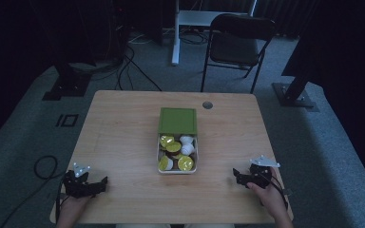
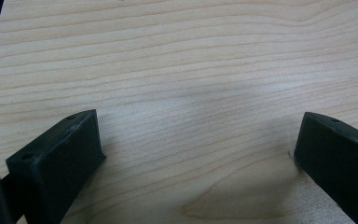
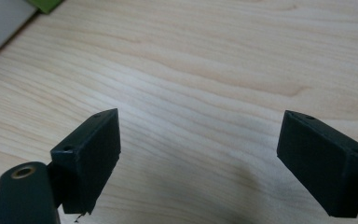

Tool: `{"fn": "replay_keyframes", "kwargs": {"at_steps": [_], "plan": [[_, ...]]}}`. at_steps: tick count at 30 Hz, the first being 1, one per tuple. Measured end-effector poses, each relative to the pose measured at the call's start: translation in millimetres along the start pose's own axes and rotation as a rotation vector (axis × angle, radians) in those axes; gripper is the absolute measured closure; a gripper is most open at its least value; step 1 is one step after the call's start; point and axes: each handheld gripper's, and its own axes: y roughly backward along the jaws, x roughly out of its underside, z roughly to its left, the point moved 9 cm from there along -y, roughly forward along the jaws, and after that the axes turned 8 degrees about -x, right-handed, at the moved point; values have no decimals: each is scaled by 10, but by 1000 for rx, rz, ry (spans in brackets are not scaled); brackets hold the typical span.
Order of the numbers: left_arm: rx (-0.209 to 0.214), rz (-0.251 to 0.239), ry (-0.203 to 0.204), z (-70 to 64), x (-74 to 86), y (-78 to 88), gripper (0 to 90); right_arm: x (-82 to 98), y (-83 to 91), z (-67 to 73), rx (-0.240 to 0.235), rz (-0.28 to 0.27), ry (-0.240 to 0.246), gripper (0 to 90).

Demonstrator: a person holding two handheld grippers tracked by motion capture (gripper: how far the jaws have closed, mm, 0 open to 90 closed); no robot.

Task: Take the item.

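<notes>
A white box (image 1: 195, 161) sits at the middle of the wooden table (image 1: 123, 137); its green lid (image 1: 177, 120) lies open behind it. Inside are several small capsules, some yellow-green (image 1: 186, 163) and some white (image 1: 187, 148). My left gripper (image 1: 105, 182) rests low on the table near the front left corner, held by a hand, jaws wide apart over bare wood (image 2: 200, 135). My right gripper (image 1: 235, 175) rests near the front right, also held by a hand, open with nothing between its jaws (image 3: 198, 140). A corner of the white box (image 3: 0, 21) and the green lid (image 3: 46, 4) show top left in the right gripper view.
A round grommet hole (image 1: 207, 105) lies near the table's far edge. A black folding chair (image 1: 237, 45) stands behind the table, beside a white desk leg (image 1: 175, 33). Cables (image 1: 133, 71) run over the grey carpet, with dark stands at left and right.
</notes>
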Motion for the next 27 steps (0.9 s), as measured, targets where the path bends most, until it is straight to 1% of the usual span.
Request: {"fn": "replay_keyframes", "kwargs": {"at_steps": [2,8,10,12,15,21,22,24,27], "plan": [[0,0,0,0,0,0,9,-64,29,29,-12,-13,0,132],[0,0,0,0,0,0,9,-171,77,66,-21,-32,7,132],[0,0,0,0,0,0,9,-239,110,106,-28,-45,12,135],[0,0,0,0,0,0,9,-270,123,132,-33,-48,25,135],[0,0,0,0,0,0,9,-340,143,175,-40,-61,31,136],[0,-1,2,-2,-1,-1,9,-430,147,243,-55,-68,44,136],[0,-1,2,-1,-1,0,9,-475,151,275,-61,-75,49,136],[0,-1,2,-1,-1,-1,9,-523,156,306,-63,-85,52,136],[0,0,2,-1,-1,-1,9,-590,158,361,-79,-96,60,136]]}}
